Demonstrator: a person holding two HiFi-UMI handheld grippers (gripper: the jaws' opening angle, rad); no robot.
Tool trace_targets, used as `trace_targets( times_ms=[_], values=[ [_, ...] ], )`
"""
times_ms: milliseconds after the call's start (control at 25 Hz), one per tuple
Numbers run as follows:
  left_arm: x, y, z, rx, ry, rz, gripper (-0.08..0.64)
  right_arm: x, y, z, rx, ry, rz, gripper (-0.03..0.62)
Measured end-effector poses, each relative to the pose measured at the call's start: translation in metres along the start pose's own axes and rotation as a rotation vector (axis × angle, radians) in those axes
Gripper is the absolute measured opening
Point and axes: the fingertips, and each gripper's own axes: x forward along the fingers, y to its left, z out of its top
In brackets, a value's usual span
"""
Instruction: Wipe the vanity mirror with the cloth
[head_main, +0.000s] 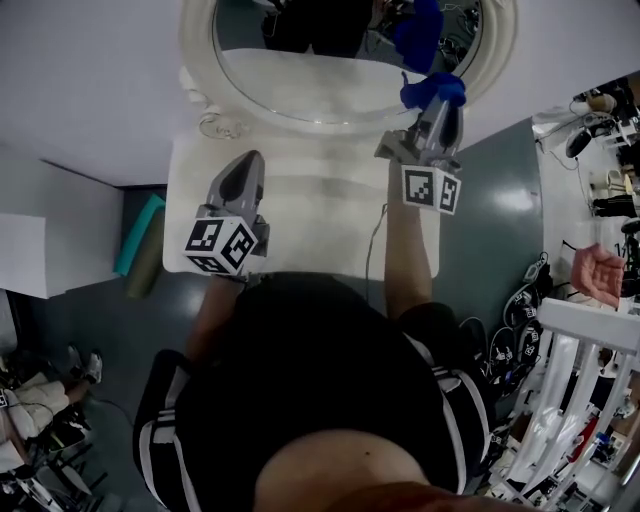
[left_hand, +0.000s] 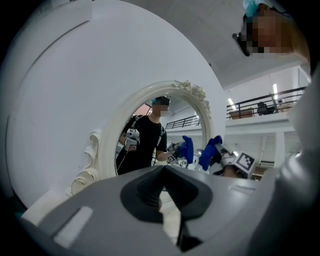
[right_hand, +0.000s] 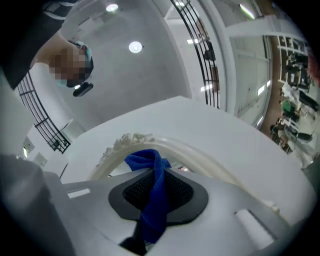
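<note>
The oval vanity mirror (head_main: 330, 60) in its ornate white frame (head_main: 200, 75) stands at the back of the white vanity top (head_main: 320, 215). My right gripper (head_main: 440, 100) is shut on a blue cloth (head_main: 432, 88) and holds it against the glass near the mirror's lower right rim. In the right gripper view the cloth (right_hand: 152, 195) hangs pinched between the jaws, with the frame (right_hand: 200, 155) just beyond. My left gripper (head_main: 247, 160) hovers over the vanity top to the left, shut with nothing in it. In the left gripper view the mirror (left_hand: 160, 135) and the cloth (left_hand: 210, 152) show ahead.
A teal roll (head_main: 140, 235) lies on the floor left of the vanity. A cable (head_main: 372, 250) runs down the vanity's front. At the right stand a white rack (head_main: 590, 350) and cluttered gear, with another person's hand (head_main: 600, 275) above it.
</note>
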Motion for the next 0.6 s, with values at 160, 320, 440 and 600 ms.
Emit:
trace_targets(
  times_ms=[160,320,440,600],
  values=[
    [-0.005,0.0,-0.001,0.0,0.0,-0.003,0.011,0.026,0.0,0.063,-0.11,-0.153,-0.055,0.054],
    [-0.01,0.001,0.002,0.0,-0.007,-0.001,0.011,0.057,0.01,0.105,-0.286,-0.235,-0.062,0.054],
    [-0.014,0.007,0.004,0.003,-0.01,0.007,0.011,0.089,0.036,0.114,-0.53,-0.207,0.004,0.054],
    [-0.017,0.015,0.006,-0.005,-0.016,0.022,0.011,0.125,0.065,0.082,-0.985,-0.086,0.103,0.054]
  ],
)
